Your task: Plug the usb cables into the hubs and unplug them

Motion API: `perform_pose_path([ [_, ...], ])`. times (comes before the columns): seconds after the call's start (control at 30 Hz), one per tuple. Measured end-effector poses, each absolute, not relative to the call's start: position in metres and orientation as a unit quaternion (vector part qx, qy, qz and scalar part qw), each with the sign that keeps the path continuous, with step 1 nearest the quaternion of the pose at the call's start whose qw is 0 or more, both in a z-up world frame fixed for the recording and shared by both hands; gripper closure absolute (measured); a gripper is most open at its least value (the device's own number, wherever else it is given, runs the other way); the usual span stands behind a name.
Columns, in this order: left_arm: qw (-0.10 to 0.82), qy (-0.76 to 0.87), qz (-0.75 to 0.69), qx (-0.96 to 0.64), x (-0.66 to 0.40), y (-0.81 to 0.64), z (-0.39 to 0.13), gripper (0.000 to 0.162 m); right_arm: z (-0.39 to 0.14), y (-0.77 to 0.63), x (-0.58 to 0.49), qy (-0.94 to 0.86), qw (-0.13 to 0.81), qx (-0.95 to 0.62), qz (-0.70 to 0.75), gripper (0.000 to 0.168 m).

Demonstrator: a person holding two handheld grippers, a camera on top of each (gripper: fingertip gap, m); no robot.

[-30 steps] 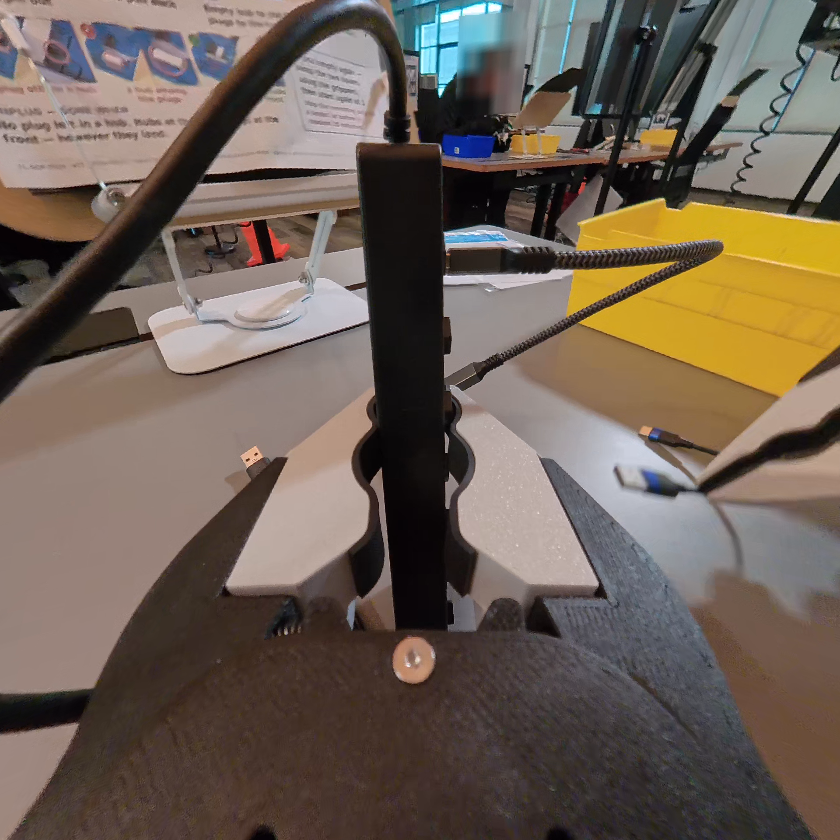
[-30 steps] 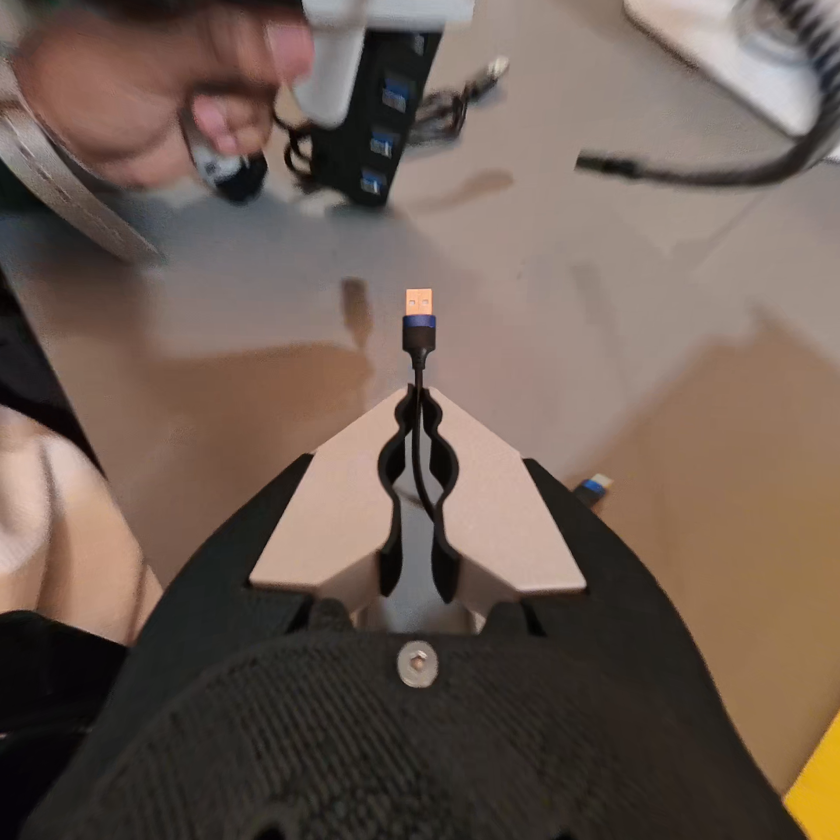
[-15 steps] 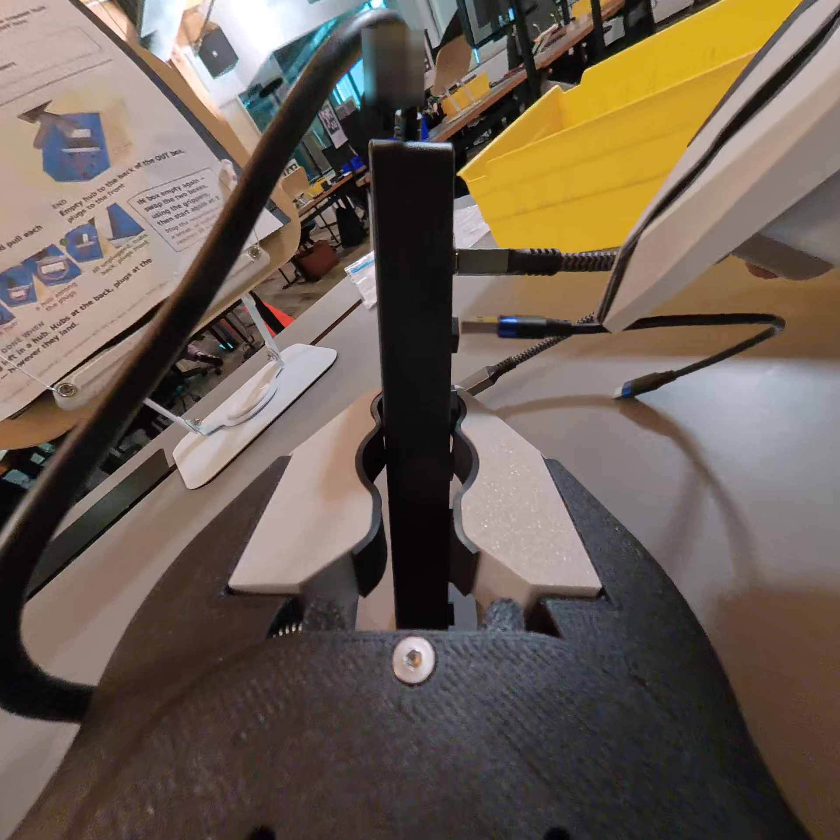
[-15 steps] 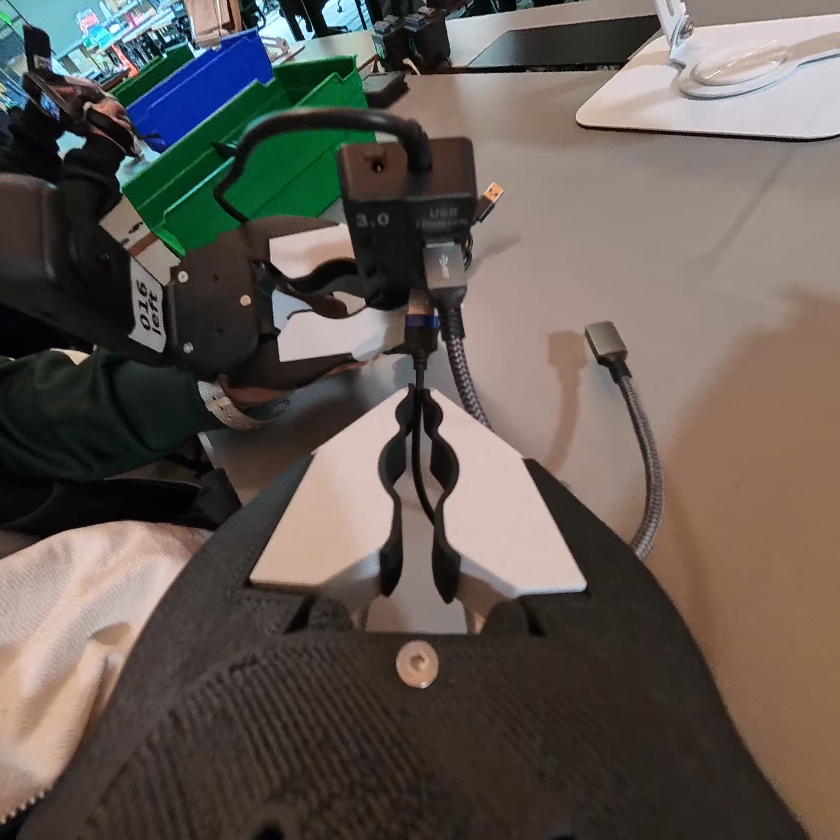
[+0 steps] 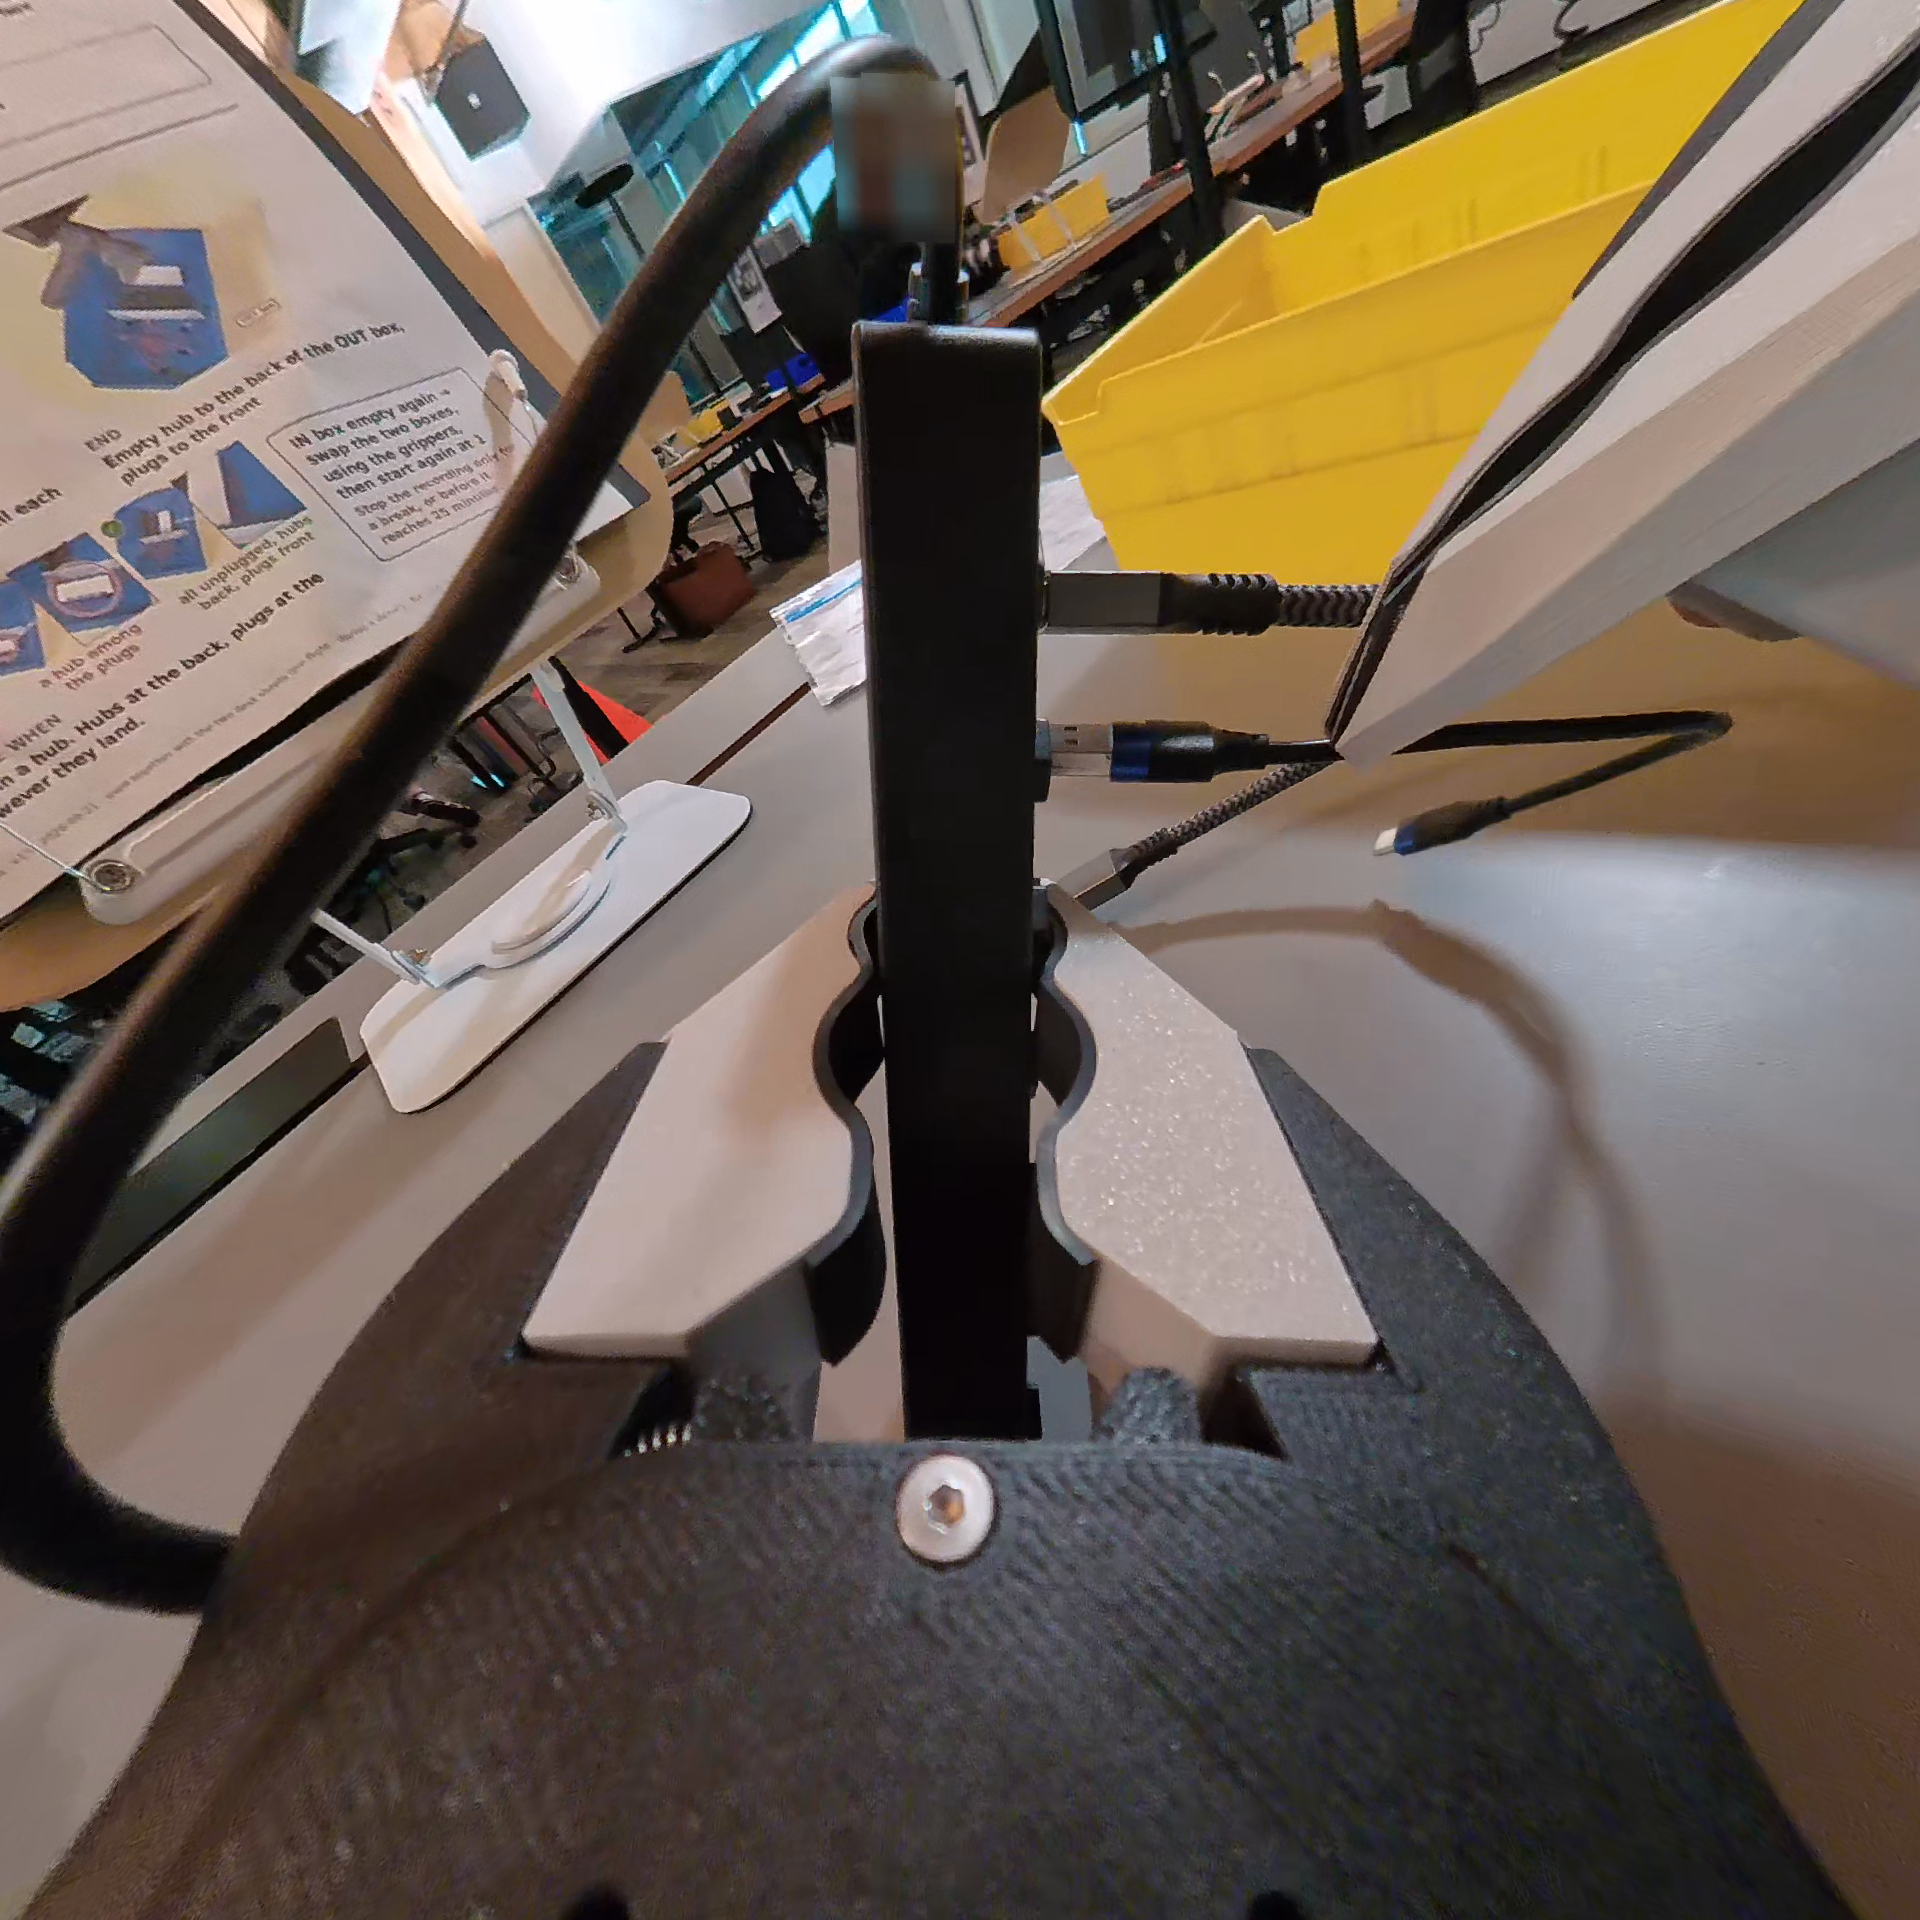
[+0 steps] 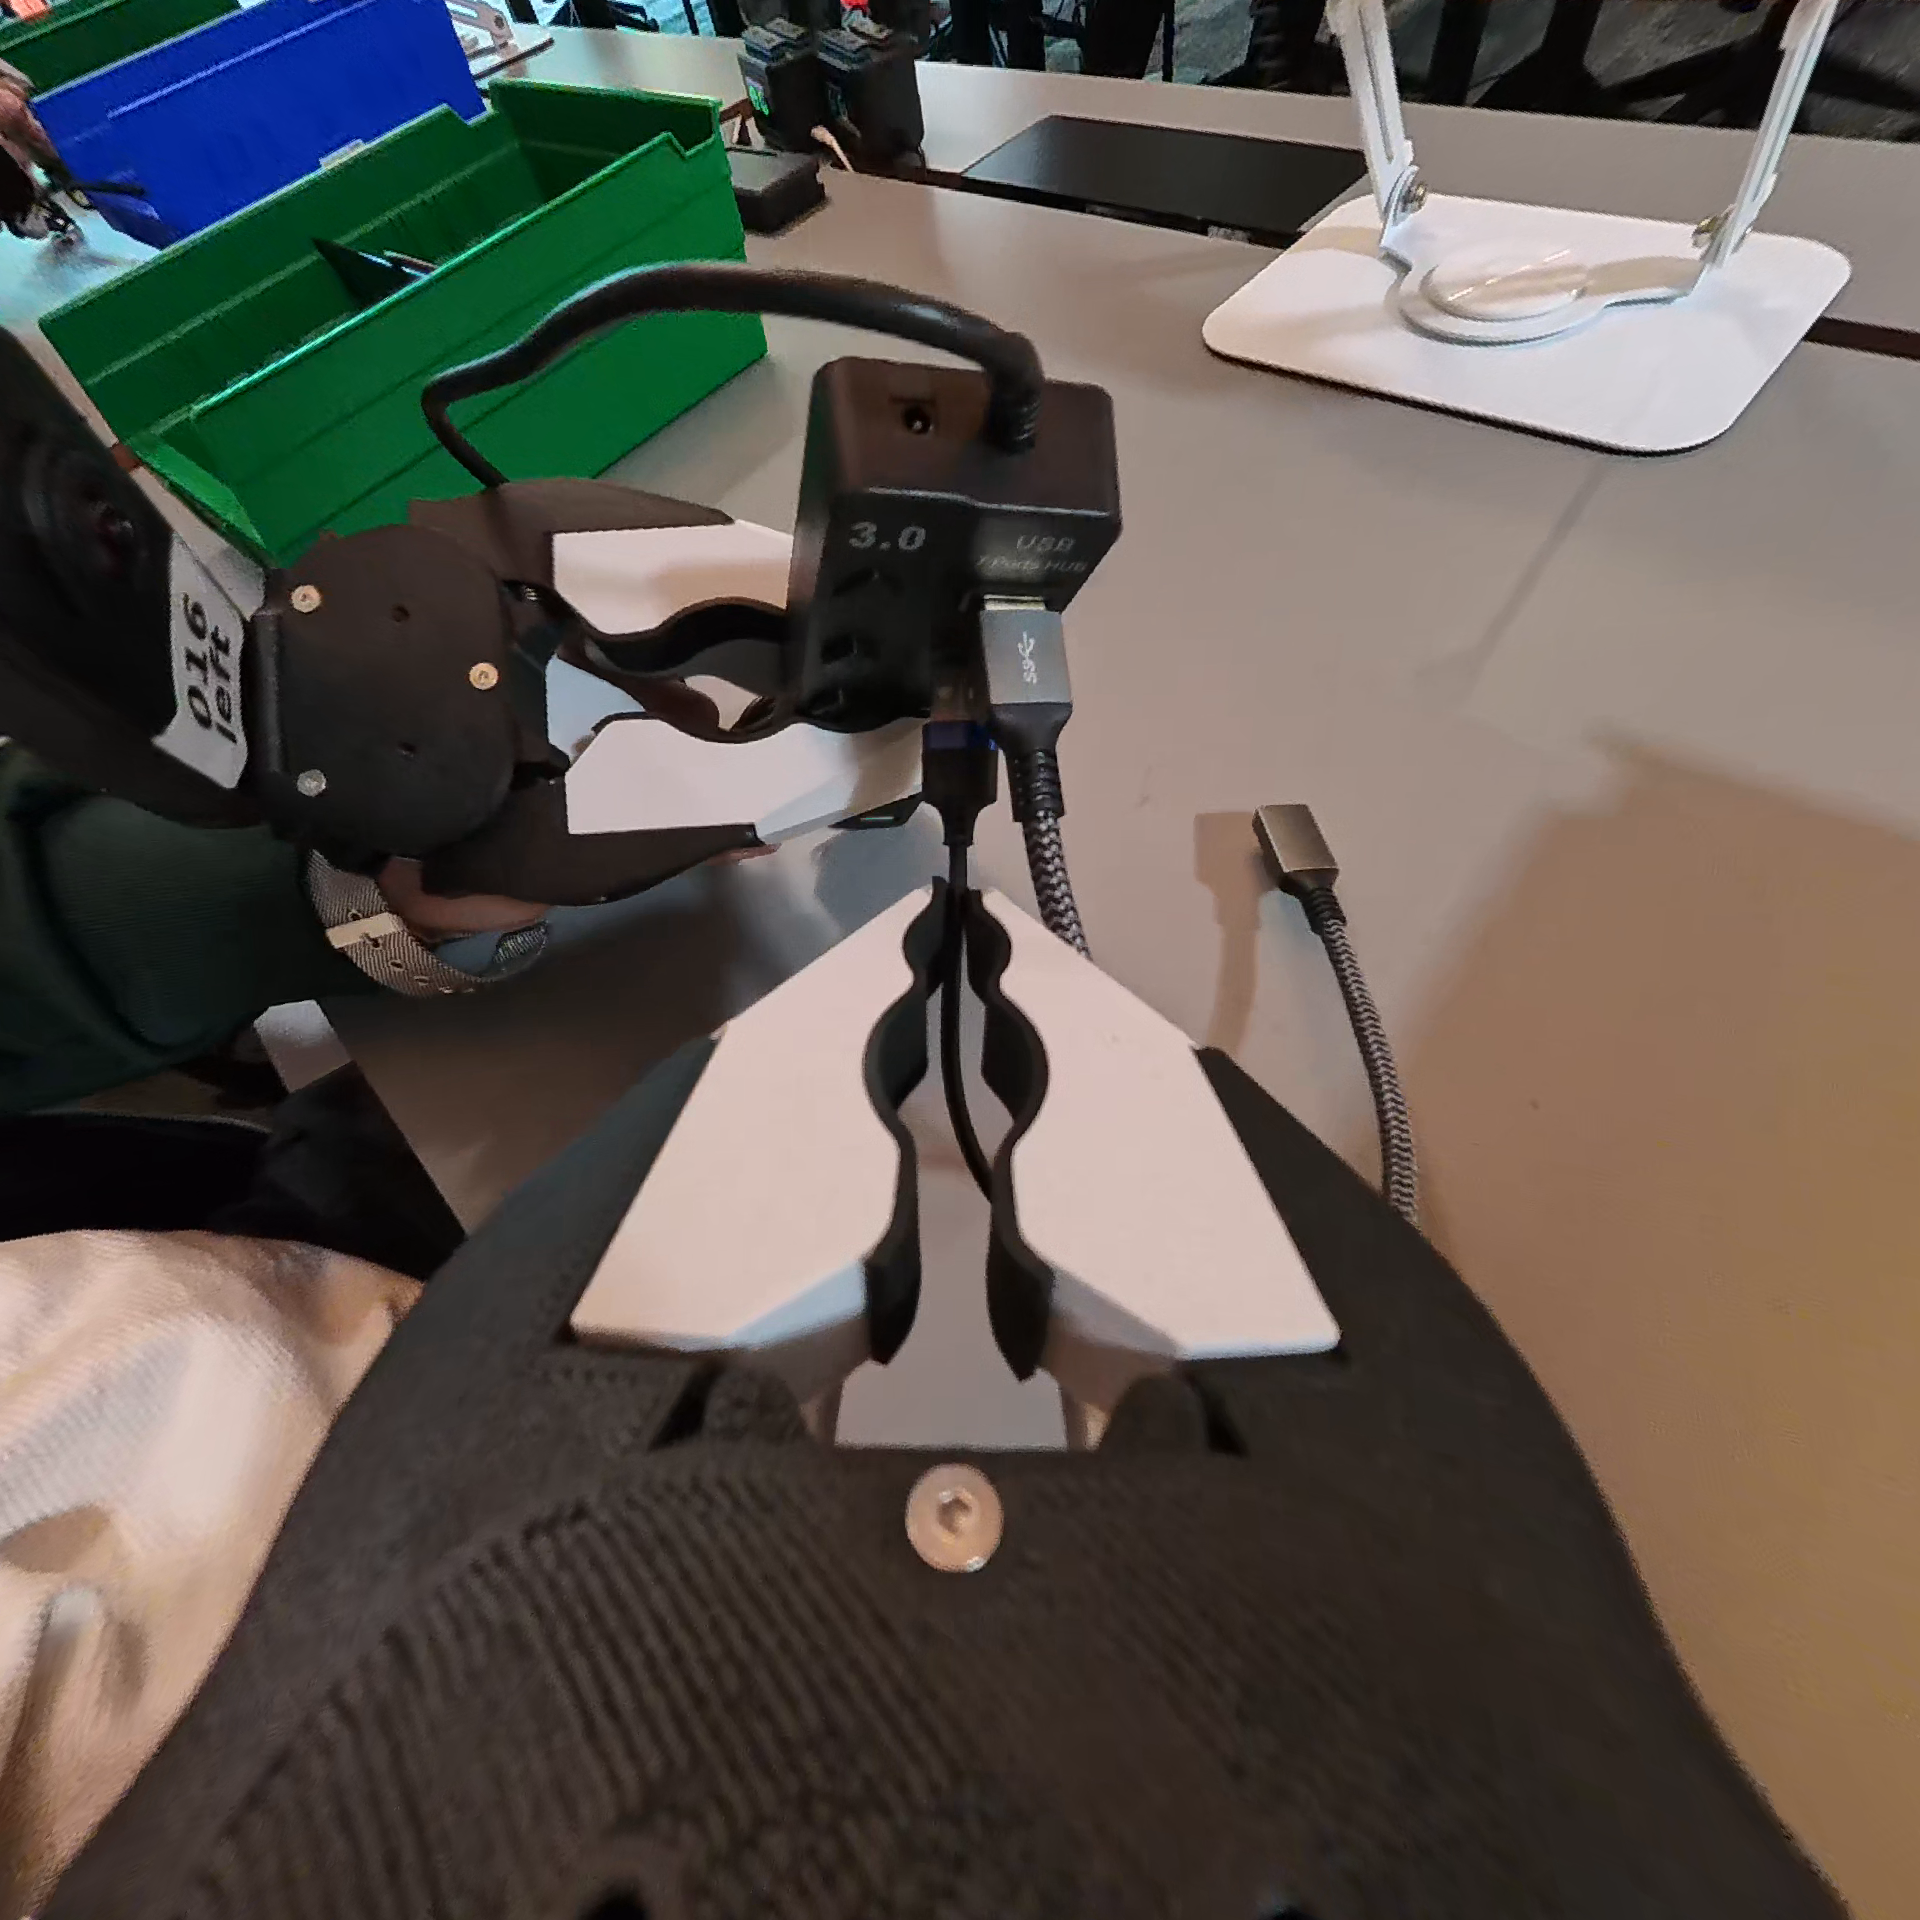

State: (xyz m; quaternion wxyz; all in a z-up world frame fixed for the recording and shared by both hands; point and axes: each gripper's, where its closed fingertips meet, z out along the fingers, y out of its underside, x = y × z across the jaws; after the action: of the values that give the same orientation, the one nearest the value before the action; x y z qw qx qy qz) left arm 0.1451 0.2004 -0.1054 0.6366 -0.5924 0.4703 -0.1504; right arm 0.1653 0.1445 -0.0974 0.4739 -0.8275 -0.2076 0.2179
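My left gripper (image 5: 951,920) is shut on a black USB hub (image 5: 951,675) and holds it upright above the grey table. The hub's thick black lead (image 5: 436,582) arcs off to the left. A grey braided cable's plug (image 5: 1143,603) sits in an upper port. My right gripper (image 6: 961,904) is shut on a thin black cable just behind its blue-collared plug (image 6: 961,748). That plug is in the port below, with part of its metal shell showing in the left wrist view (image 5: 1081,743). The hub (image 6: 956,499) and left gripper (image 6: 727,717) also show in the right wrist view.
A yellow bin (image 5: 1299,364) stands behind the hub. A green bin (image 6: 416,291) and a blue bin (image 6: 239,114) are at the far left. A white stand (image 6: 1527,312) holds an instruction sheet (image 5: 208,416). The braided cable's free end (image 6: 1294,842) lies on the table.
My right gripper has carried the blue-collared plug up to the hub and into a port. My left gripper has tilted and turned the hub towards it.
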Motion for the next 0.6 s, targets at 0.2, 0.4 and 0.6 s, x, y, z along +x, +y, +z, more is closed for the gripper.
perform_pose_path([
  [0.2, 0.638, 0.474, -0.153, -0.587, 0.145, 0.200, -0.104, 0.140, -0.094, 0.146, 0.166, -0.216, 0.490, -0.824, 0.184, 0.167],
  [0.4, 0.668, 0.463, -0.150, -0.564, 0.141, 0.201, -0.093, 0.140, -0.089, 0.146, 0.163, -0.178, 0.495, -0.822, 0.219, 0.167],
  [0.6, 0.678, 0.438, -0.181, -0.561, 0.138, 0.202, -0.085, 0.139, -0.080, 0.147, 0.157, -0.142, 0.524, -0.803, 0.247, 0.167],
])
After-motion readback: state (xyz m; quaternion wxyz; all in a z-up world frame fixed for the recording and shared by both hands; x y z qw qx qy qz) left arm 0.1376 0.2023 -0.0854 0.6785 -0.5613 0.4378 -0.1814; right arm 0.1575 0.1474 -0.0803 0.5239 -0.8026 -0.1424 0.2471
